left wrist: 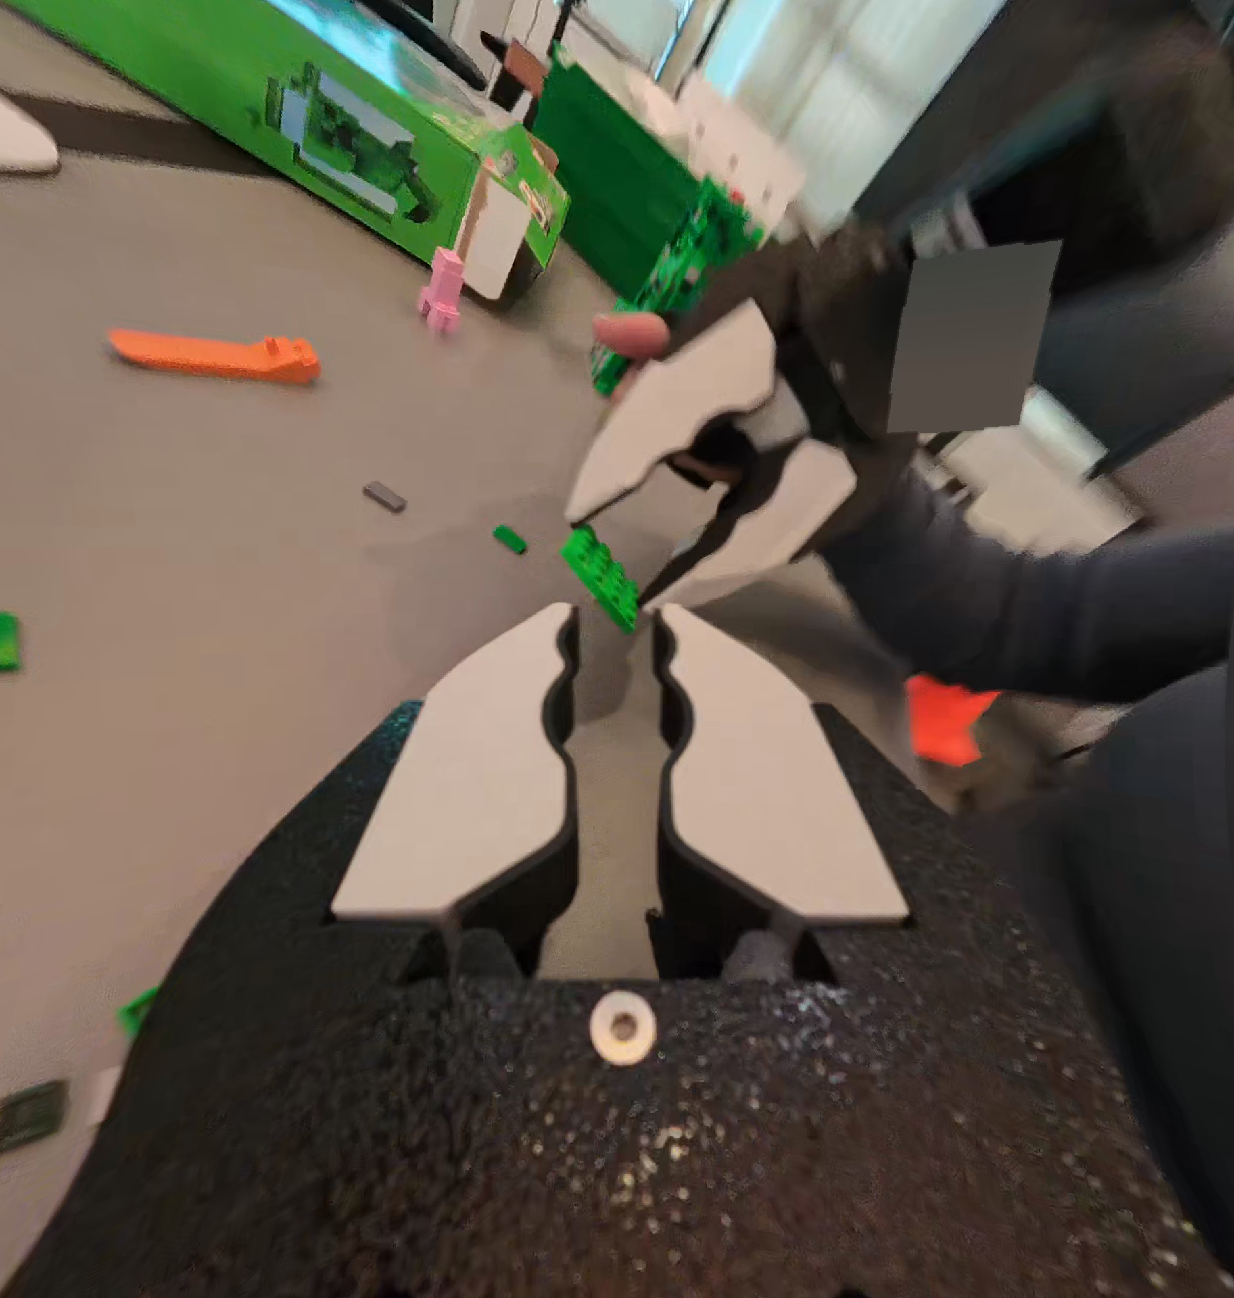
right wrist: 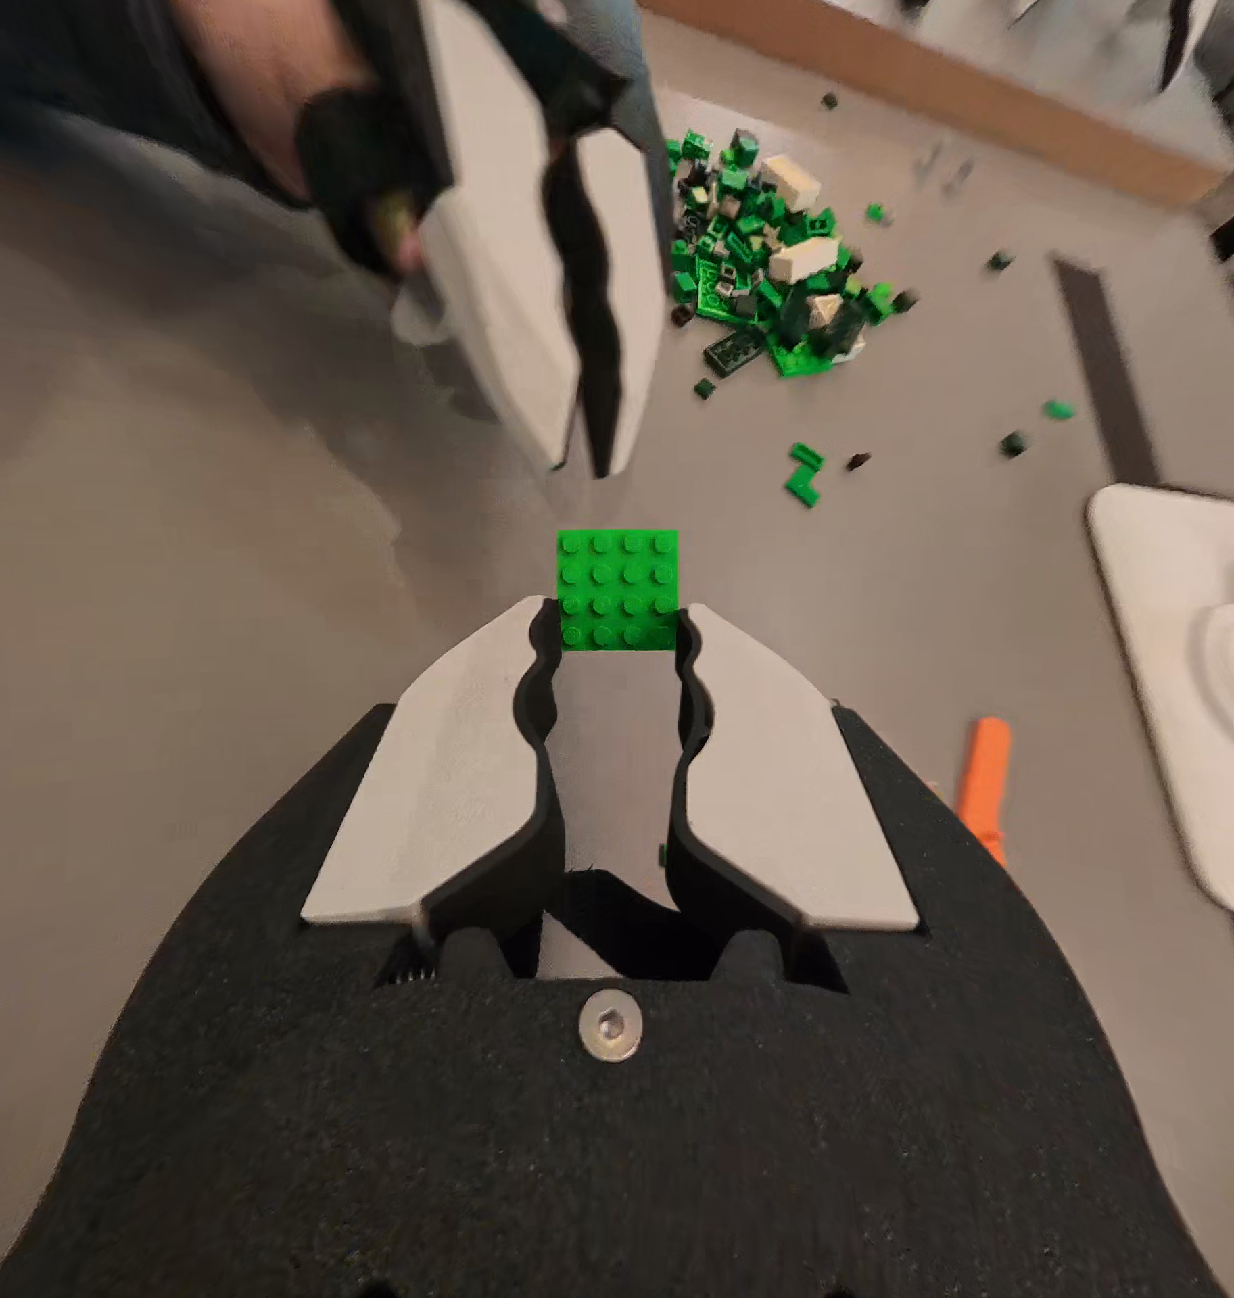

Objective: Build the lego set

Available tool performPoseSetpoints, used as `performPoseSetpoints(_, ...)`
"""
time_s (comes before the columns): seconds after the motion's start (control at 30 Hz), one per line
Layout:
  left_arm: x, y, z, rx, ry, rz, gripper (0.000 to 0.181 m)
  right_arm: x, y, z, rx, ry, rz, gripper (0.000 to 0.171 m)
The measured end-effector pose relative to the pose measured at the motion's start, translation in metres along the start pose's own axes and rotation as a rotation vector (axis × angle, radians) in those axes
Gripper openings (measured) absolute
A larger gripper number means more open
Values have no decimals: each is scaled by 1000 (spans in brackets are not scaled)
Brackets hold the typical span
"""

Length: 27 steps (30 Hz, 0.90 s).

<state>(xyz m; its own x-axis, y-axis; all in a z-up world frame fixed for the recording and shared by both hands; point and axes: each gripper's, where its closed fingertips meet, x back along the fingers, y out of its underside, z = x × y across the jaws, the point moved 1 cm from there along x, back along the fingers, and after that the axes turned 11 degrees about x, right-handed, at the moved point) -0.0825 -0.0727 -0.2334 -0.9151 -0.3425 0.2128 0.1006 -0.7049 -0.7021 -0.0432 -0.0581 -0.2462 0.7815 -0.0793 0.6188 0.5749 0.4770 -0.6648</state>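
Green square plate (right wrist: 617, 588) pinched by its two side edges at the tips of the right gripper (right wrist: 615, 621), above the grey table (right wrist: 213, 562).

Most of the plate juts forward past the tips, studs facing the camera, its front edge free. The left gripper (left wrist: 614, 618) sits just in front of it, narrowly parted and holding nothing, tips close to the plate's edge. Bare table lies below; the brick pile (right wrist: 765, 260) is well apart on the far right, the orange separator (left wrist: 213, 356) and green box (left wrist: 361, 133) farther off. A dark sleeve (left wrist: 1021, 604) reaches in behind the right gripper.
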Motion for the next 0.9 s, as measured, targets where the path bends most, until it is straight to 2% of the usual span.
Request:
performPoseSetpoints(0.07, -4, -2, 5, 171, 90, -24, 31, 5, -4, -2, 92, 53, -20, 31)
performPoseSetpoints(0.13, -12, 1, 10, 263, 153, -50, 34, 7, -8, -5, 152, 88, -35, 31)
performPoseSetpoints(0.23, -23, 7, 8, 315, 160, -90, 28, 7, -10, -7, 201, 121, -63, 31)
performPoseSetpoints(0.27, -26, 9, 8, 319, 158, -106, 12, 7, -10, -8, 204, 126, -69, 31)
performPoseSetpoints(0.3, -28, 10, 6, 320, 142, -112, 5, 6, -9, -8, 204, 131, -74, 31)
performPoseSetpoints(0.4, -31, 10, 0, 379, 140, -131, 4, 11, -1, -2, 202, 187, -62, 34)
performPoseSetpoints(0.47, -31, 10, -6, 428, 164, -167, 4, 23, 20, 9, 108, 213, -73, 35)
performPoseSetpoints(0.57, -35, 11, -17, 510, 203, -221, 4, 33, 60, 12, -115, 118, -15, 38)
performPoseSetpoints(0.63, -38, 10, -22, 547, 231, -236, 4, 32, 77, 8, -178, 28, 8, 34)
performPoseSetpoints(0.73, -40, 5, -28, 573, 261, -220, 4, 25, 87, 3, -207, -70, 26, 30)
performPoseSetpoints(0.9, -36, 5, -37, 599, 250, -204, 4, 16, 88, 4, -202, -110, 71, 30)
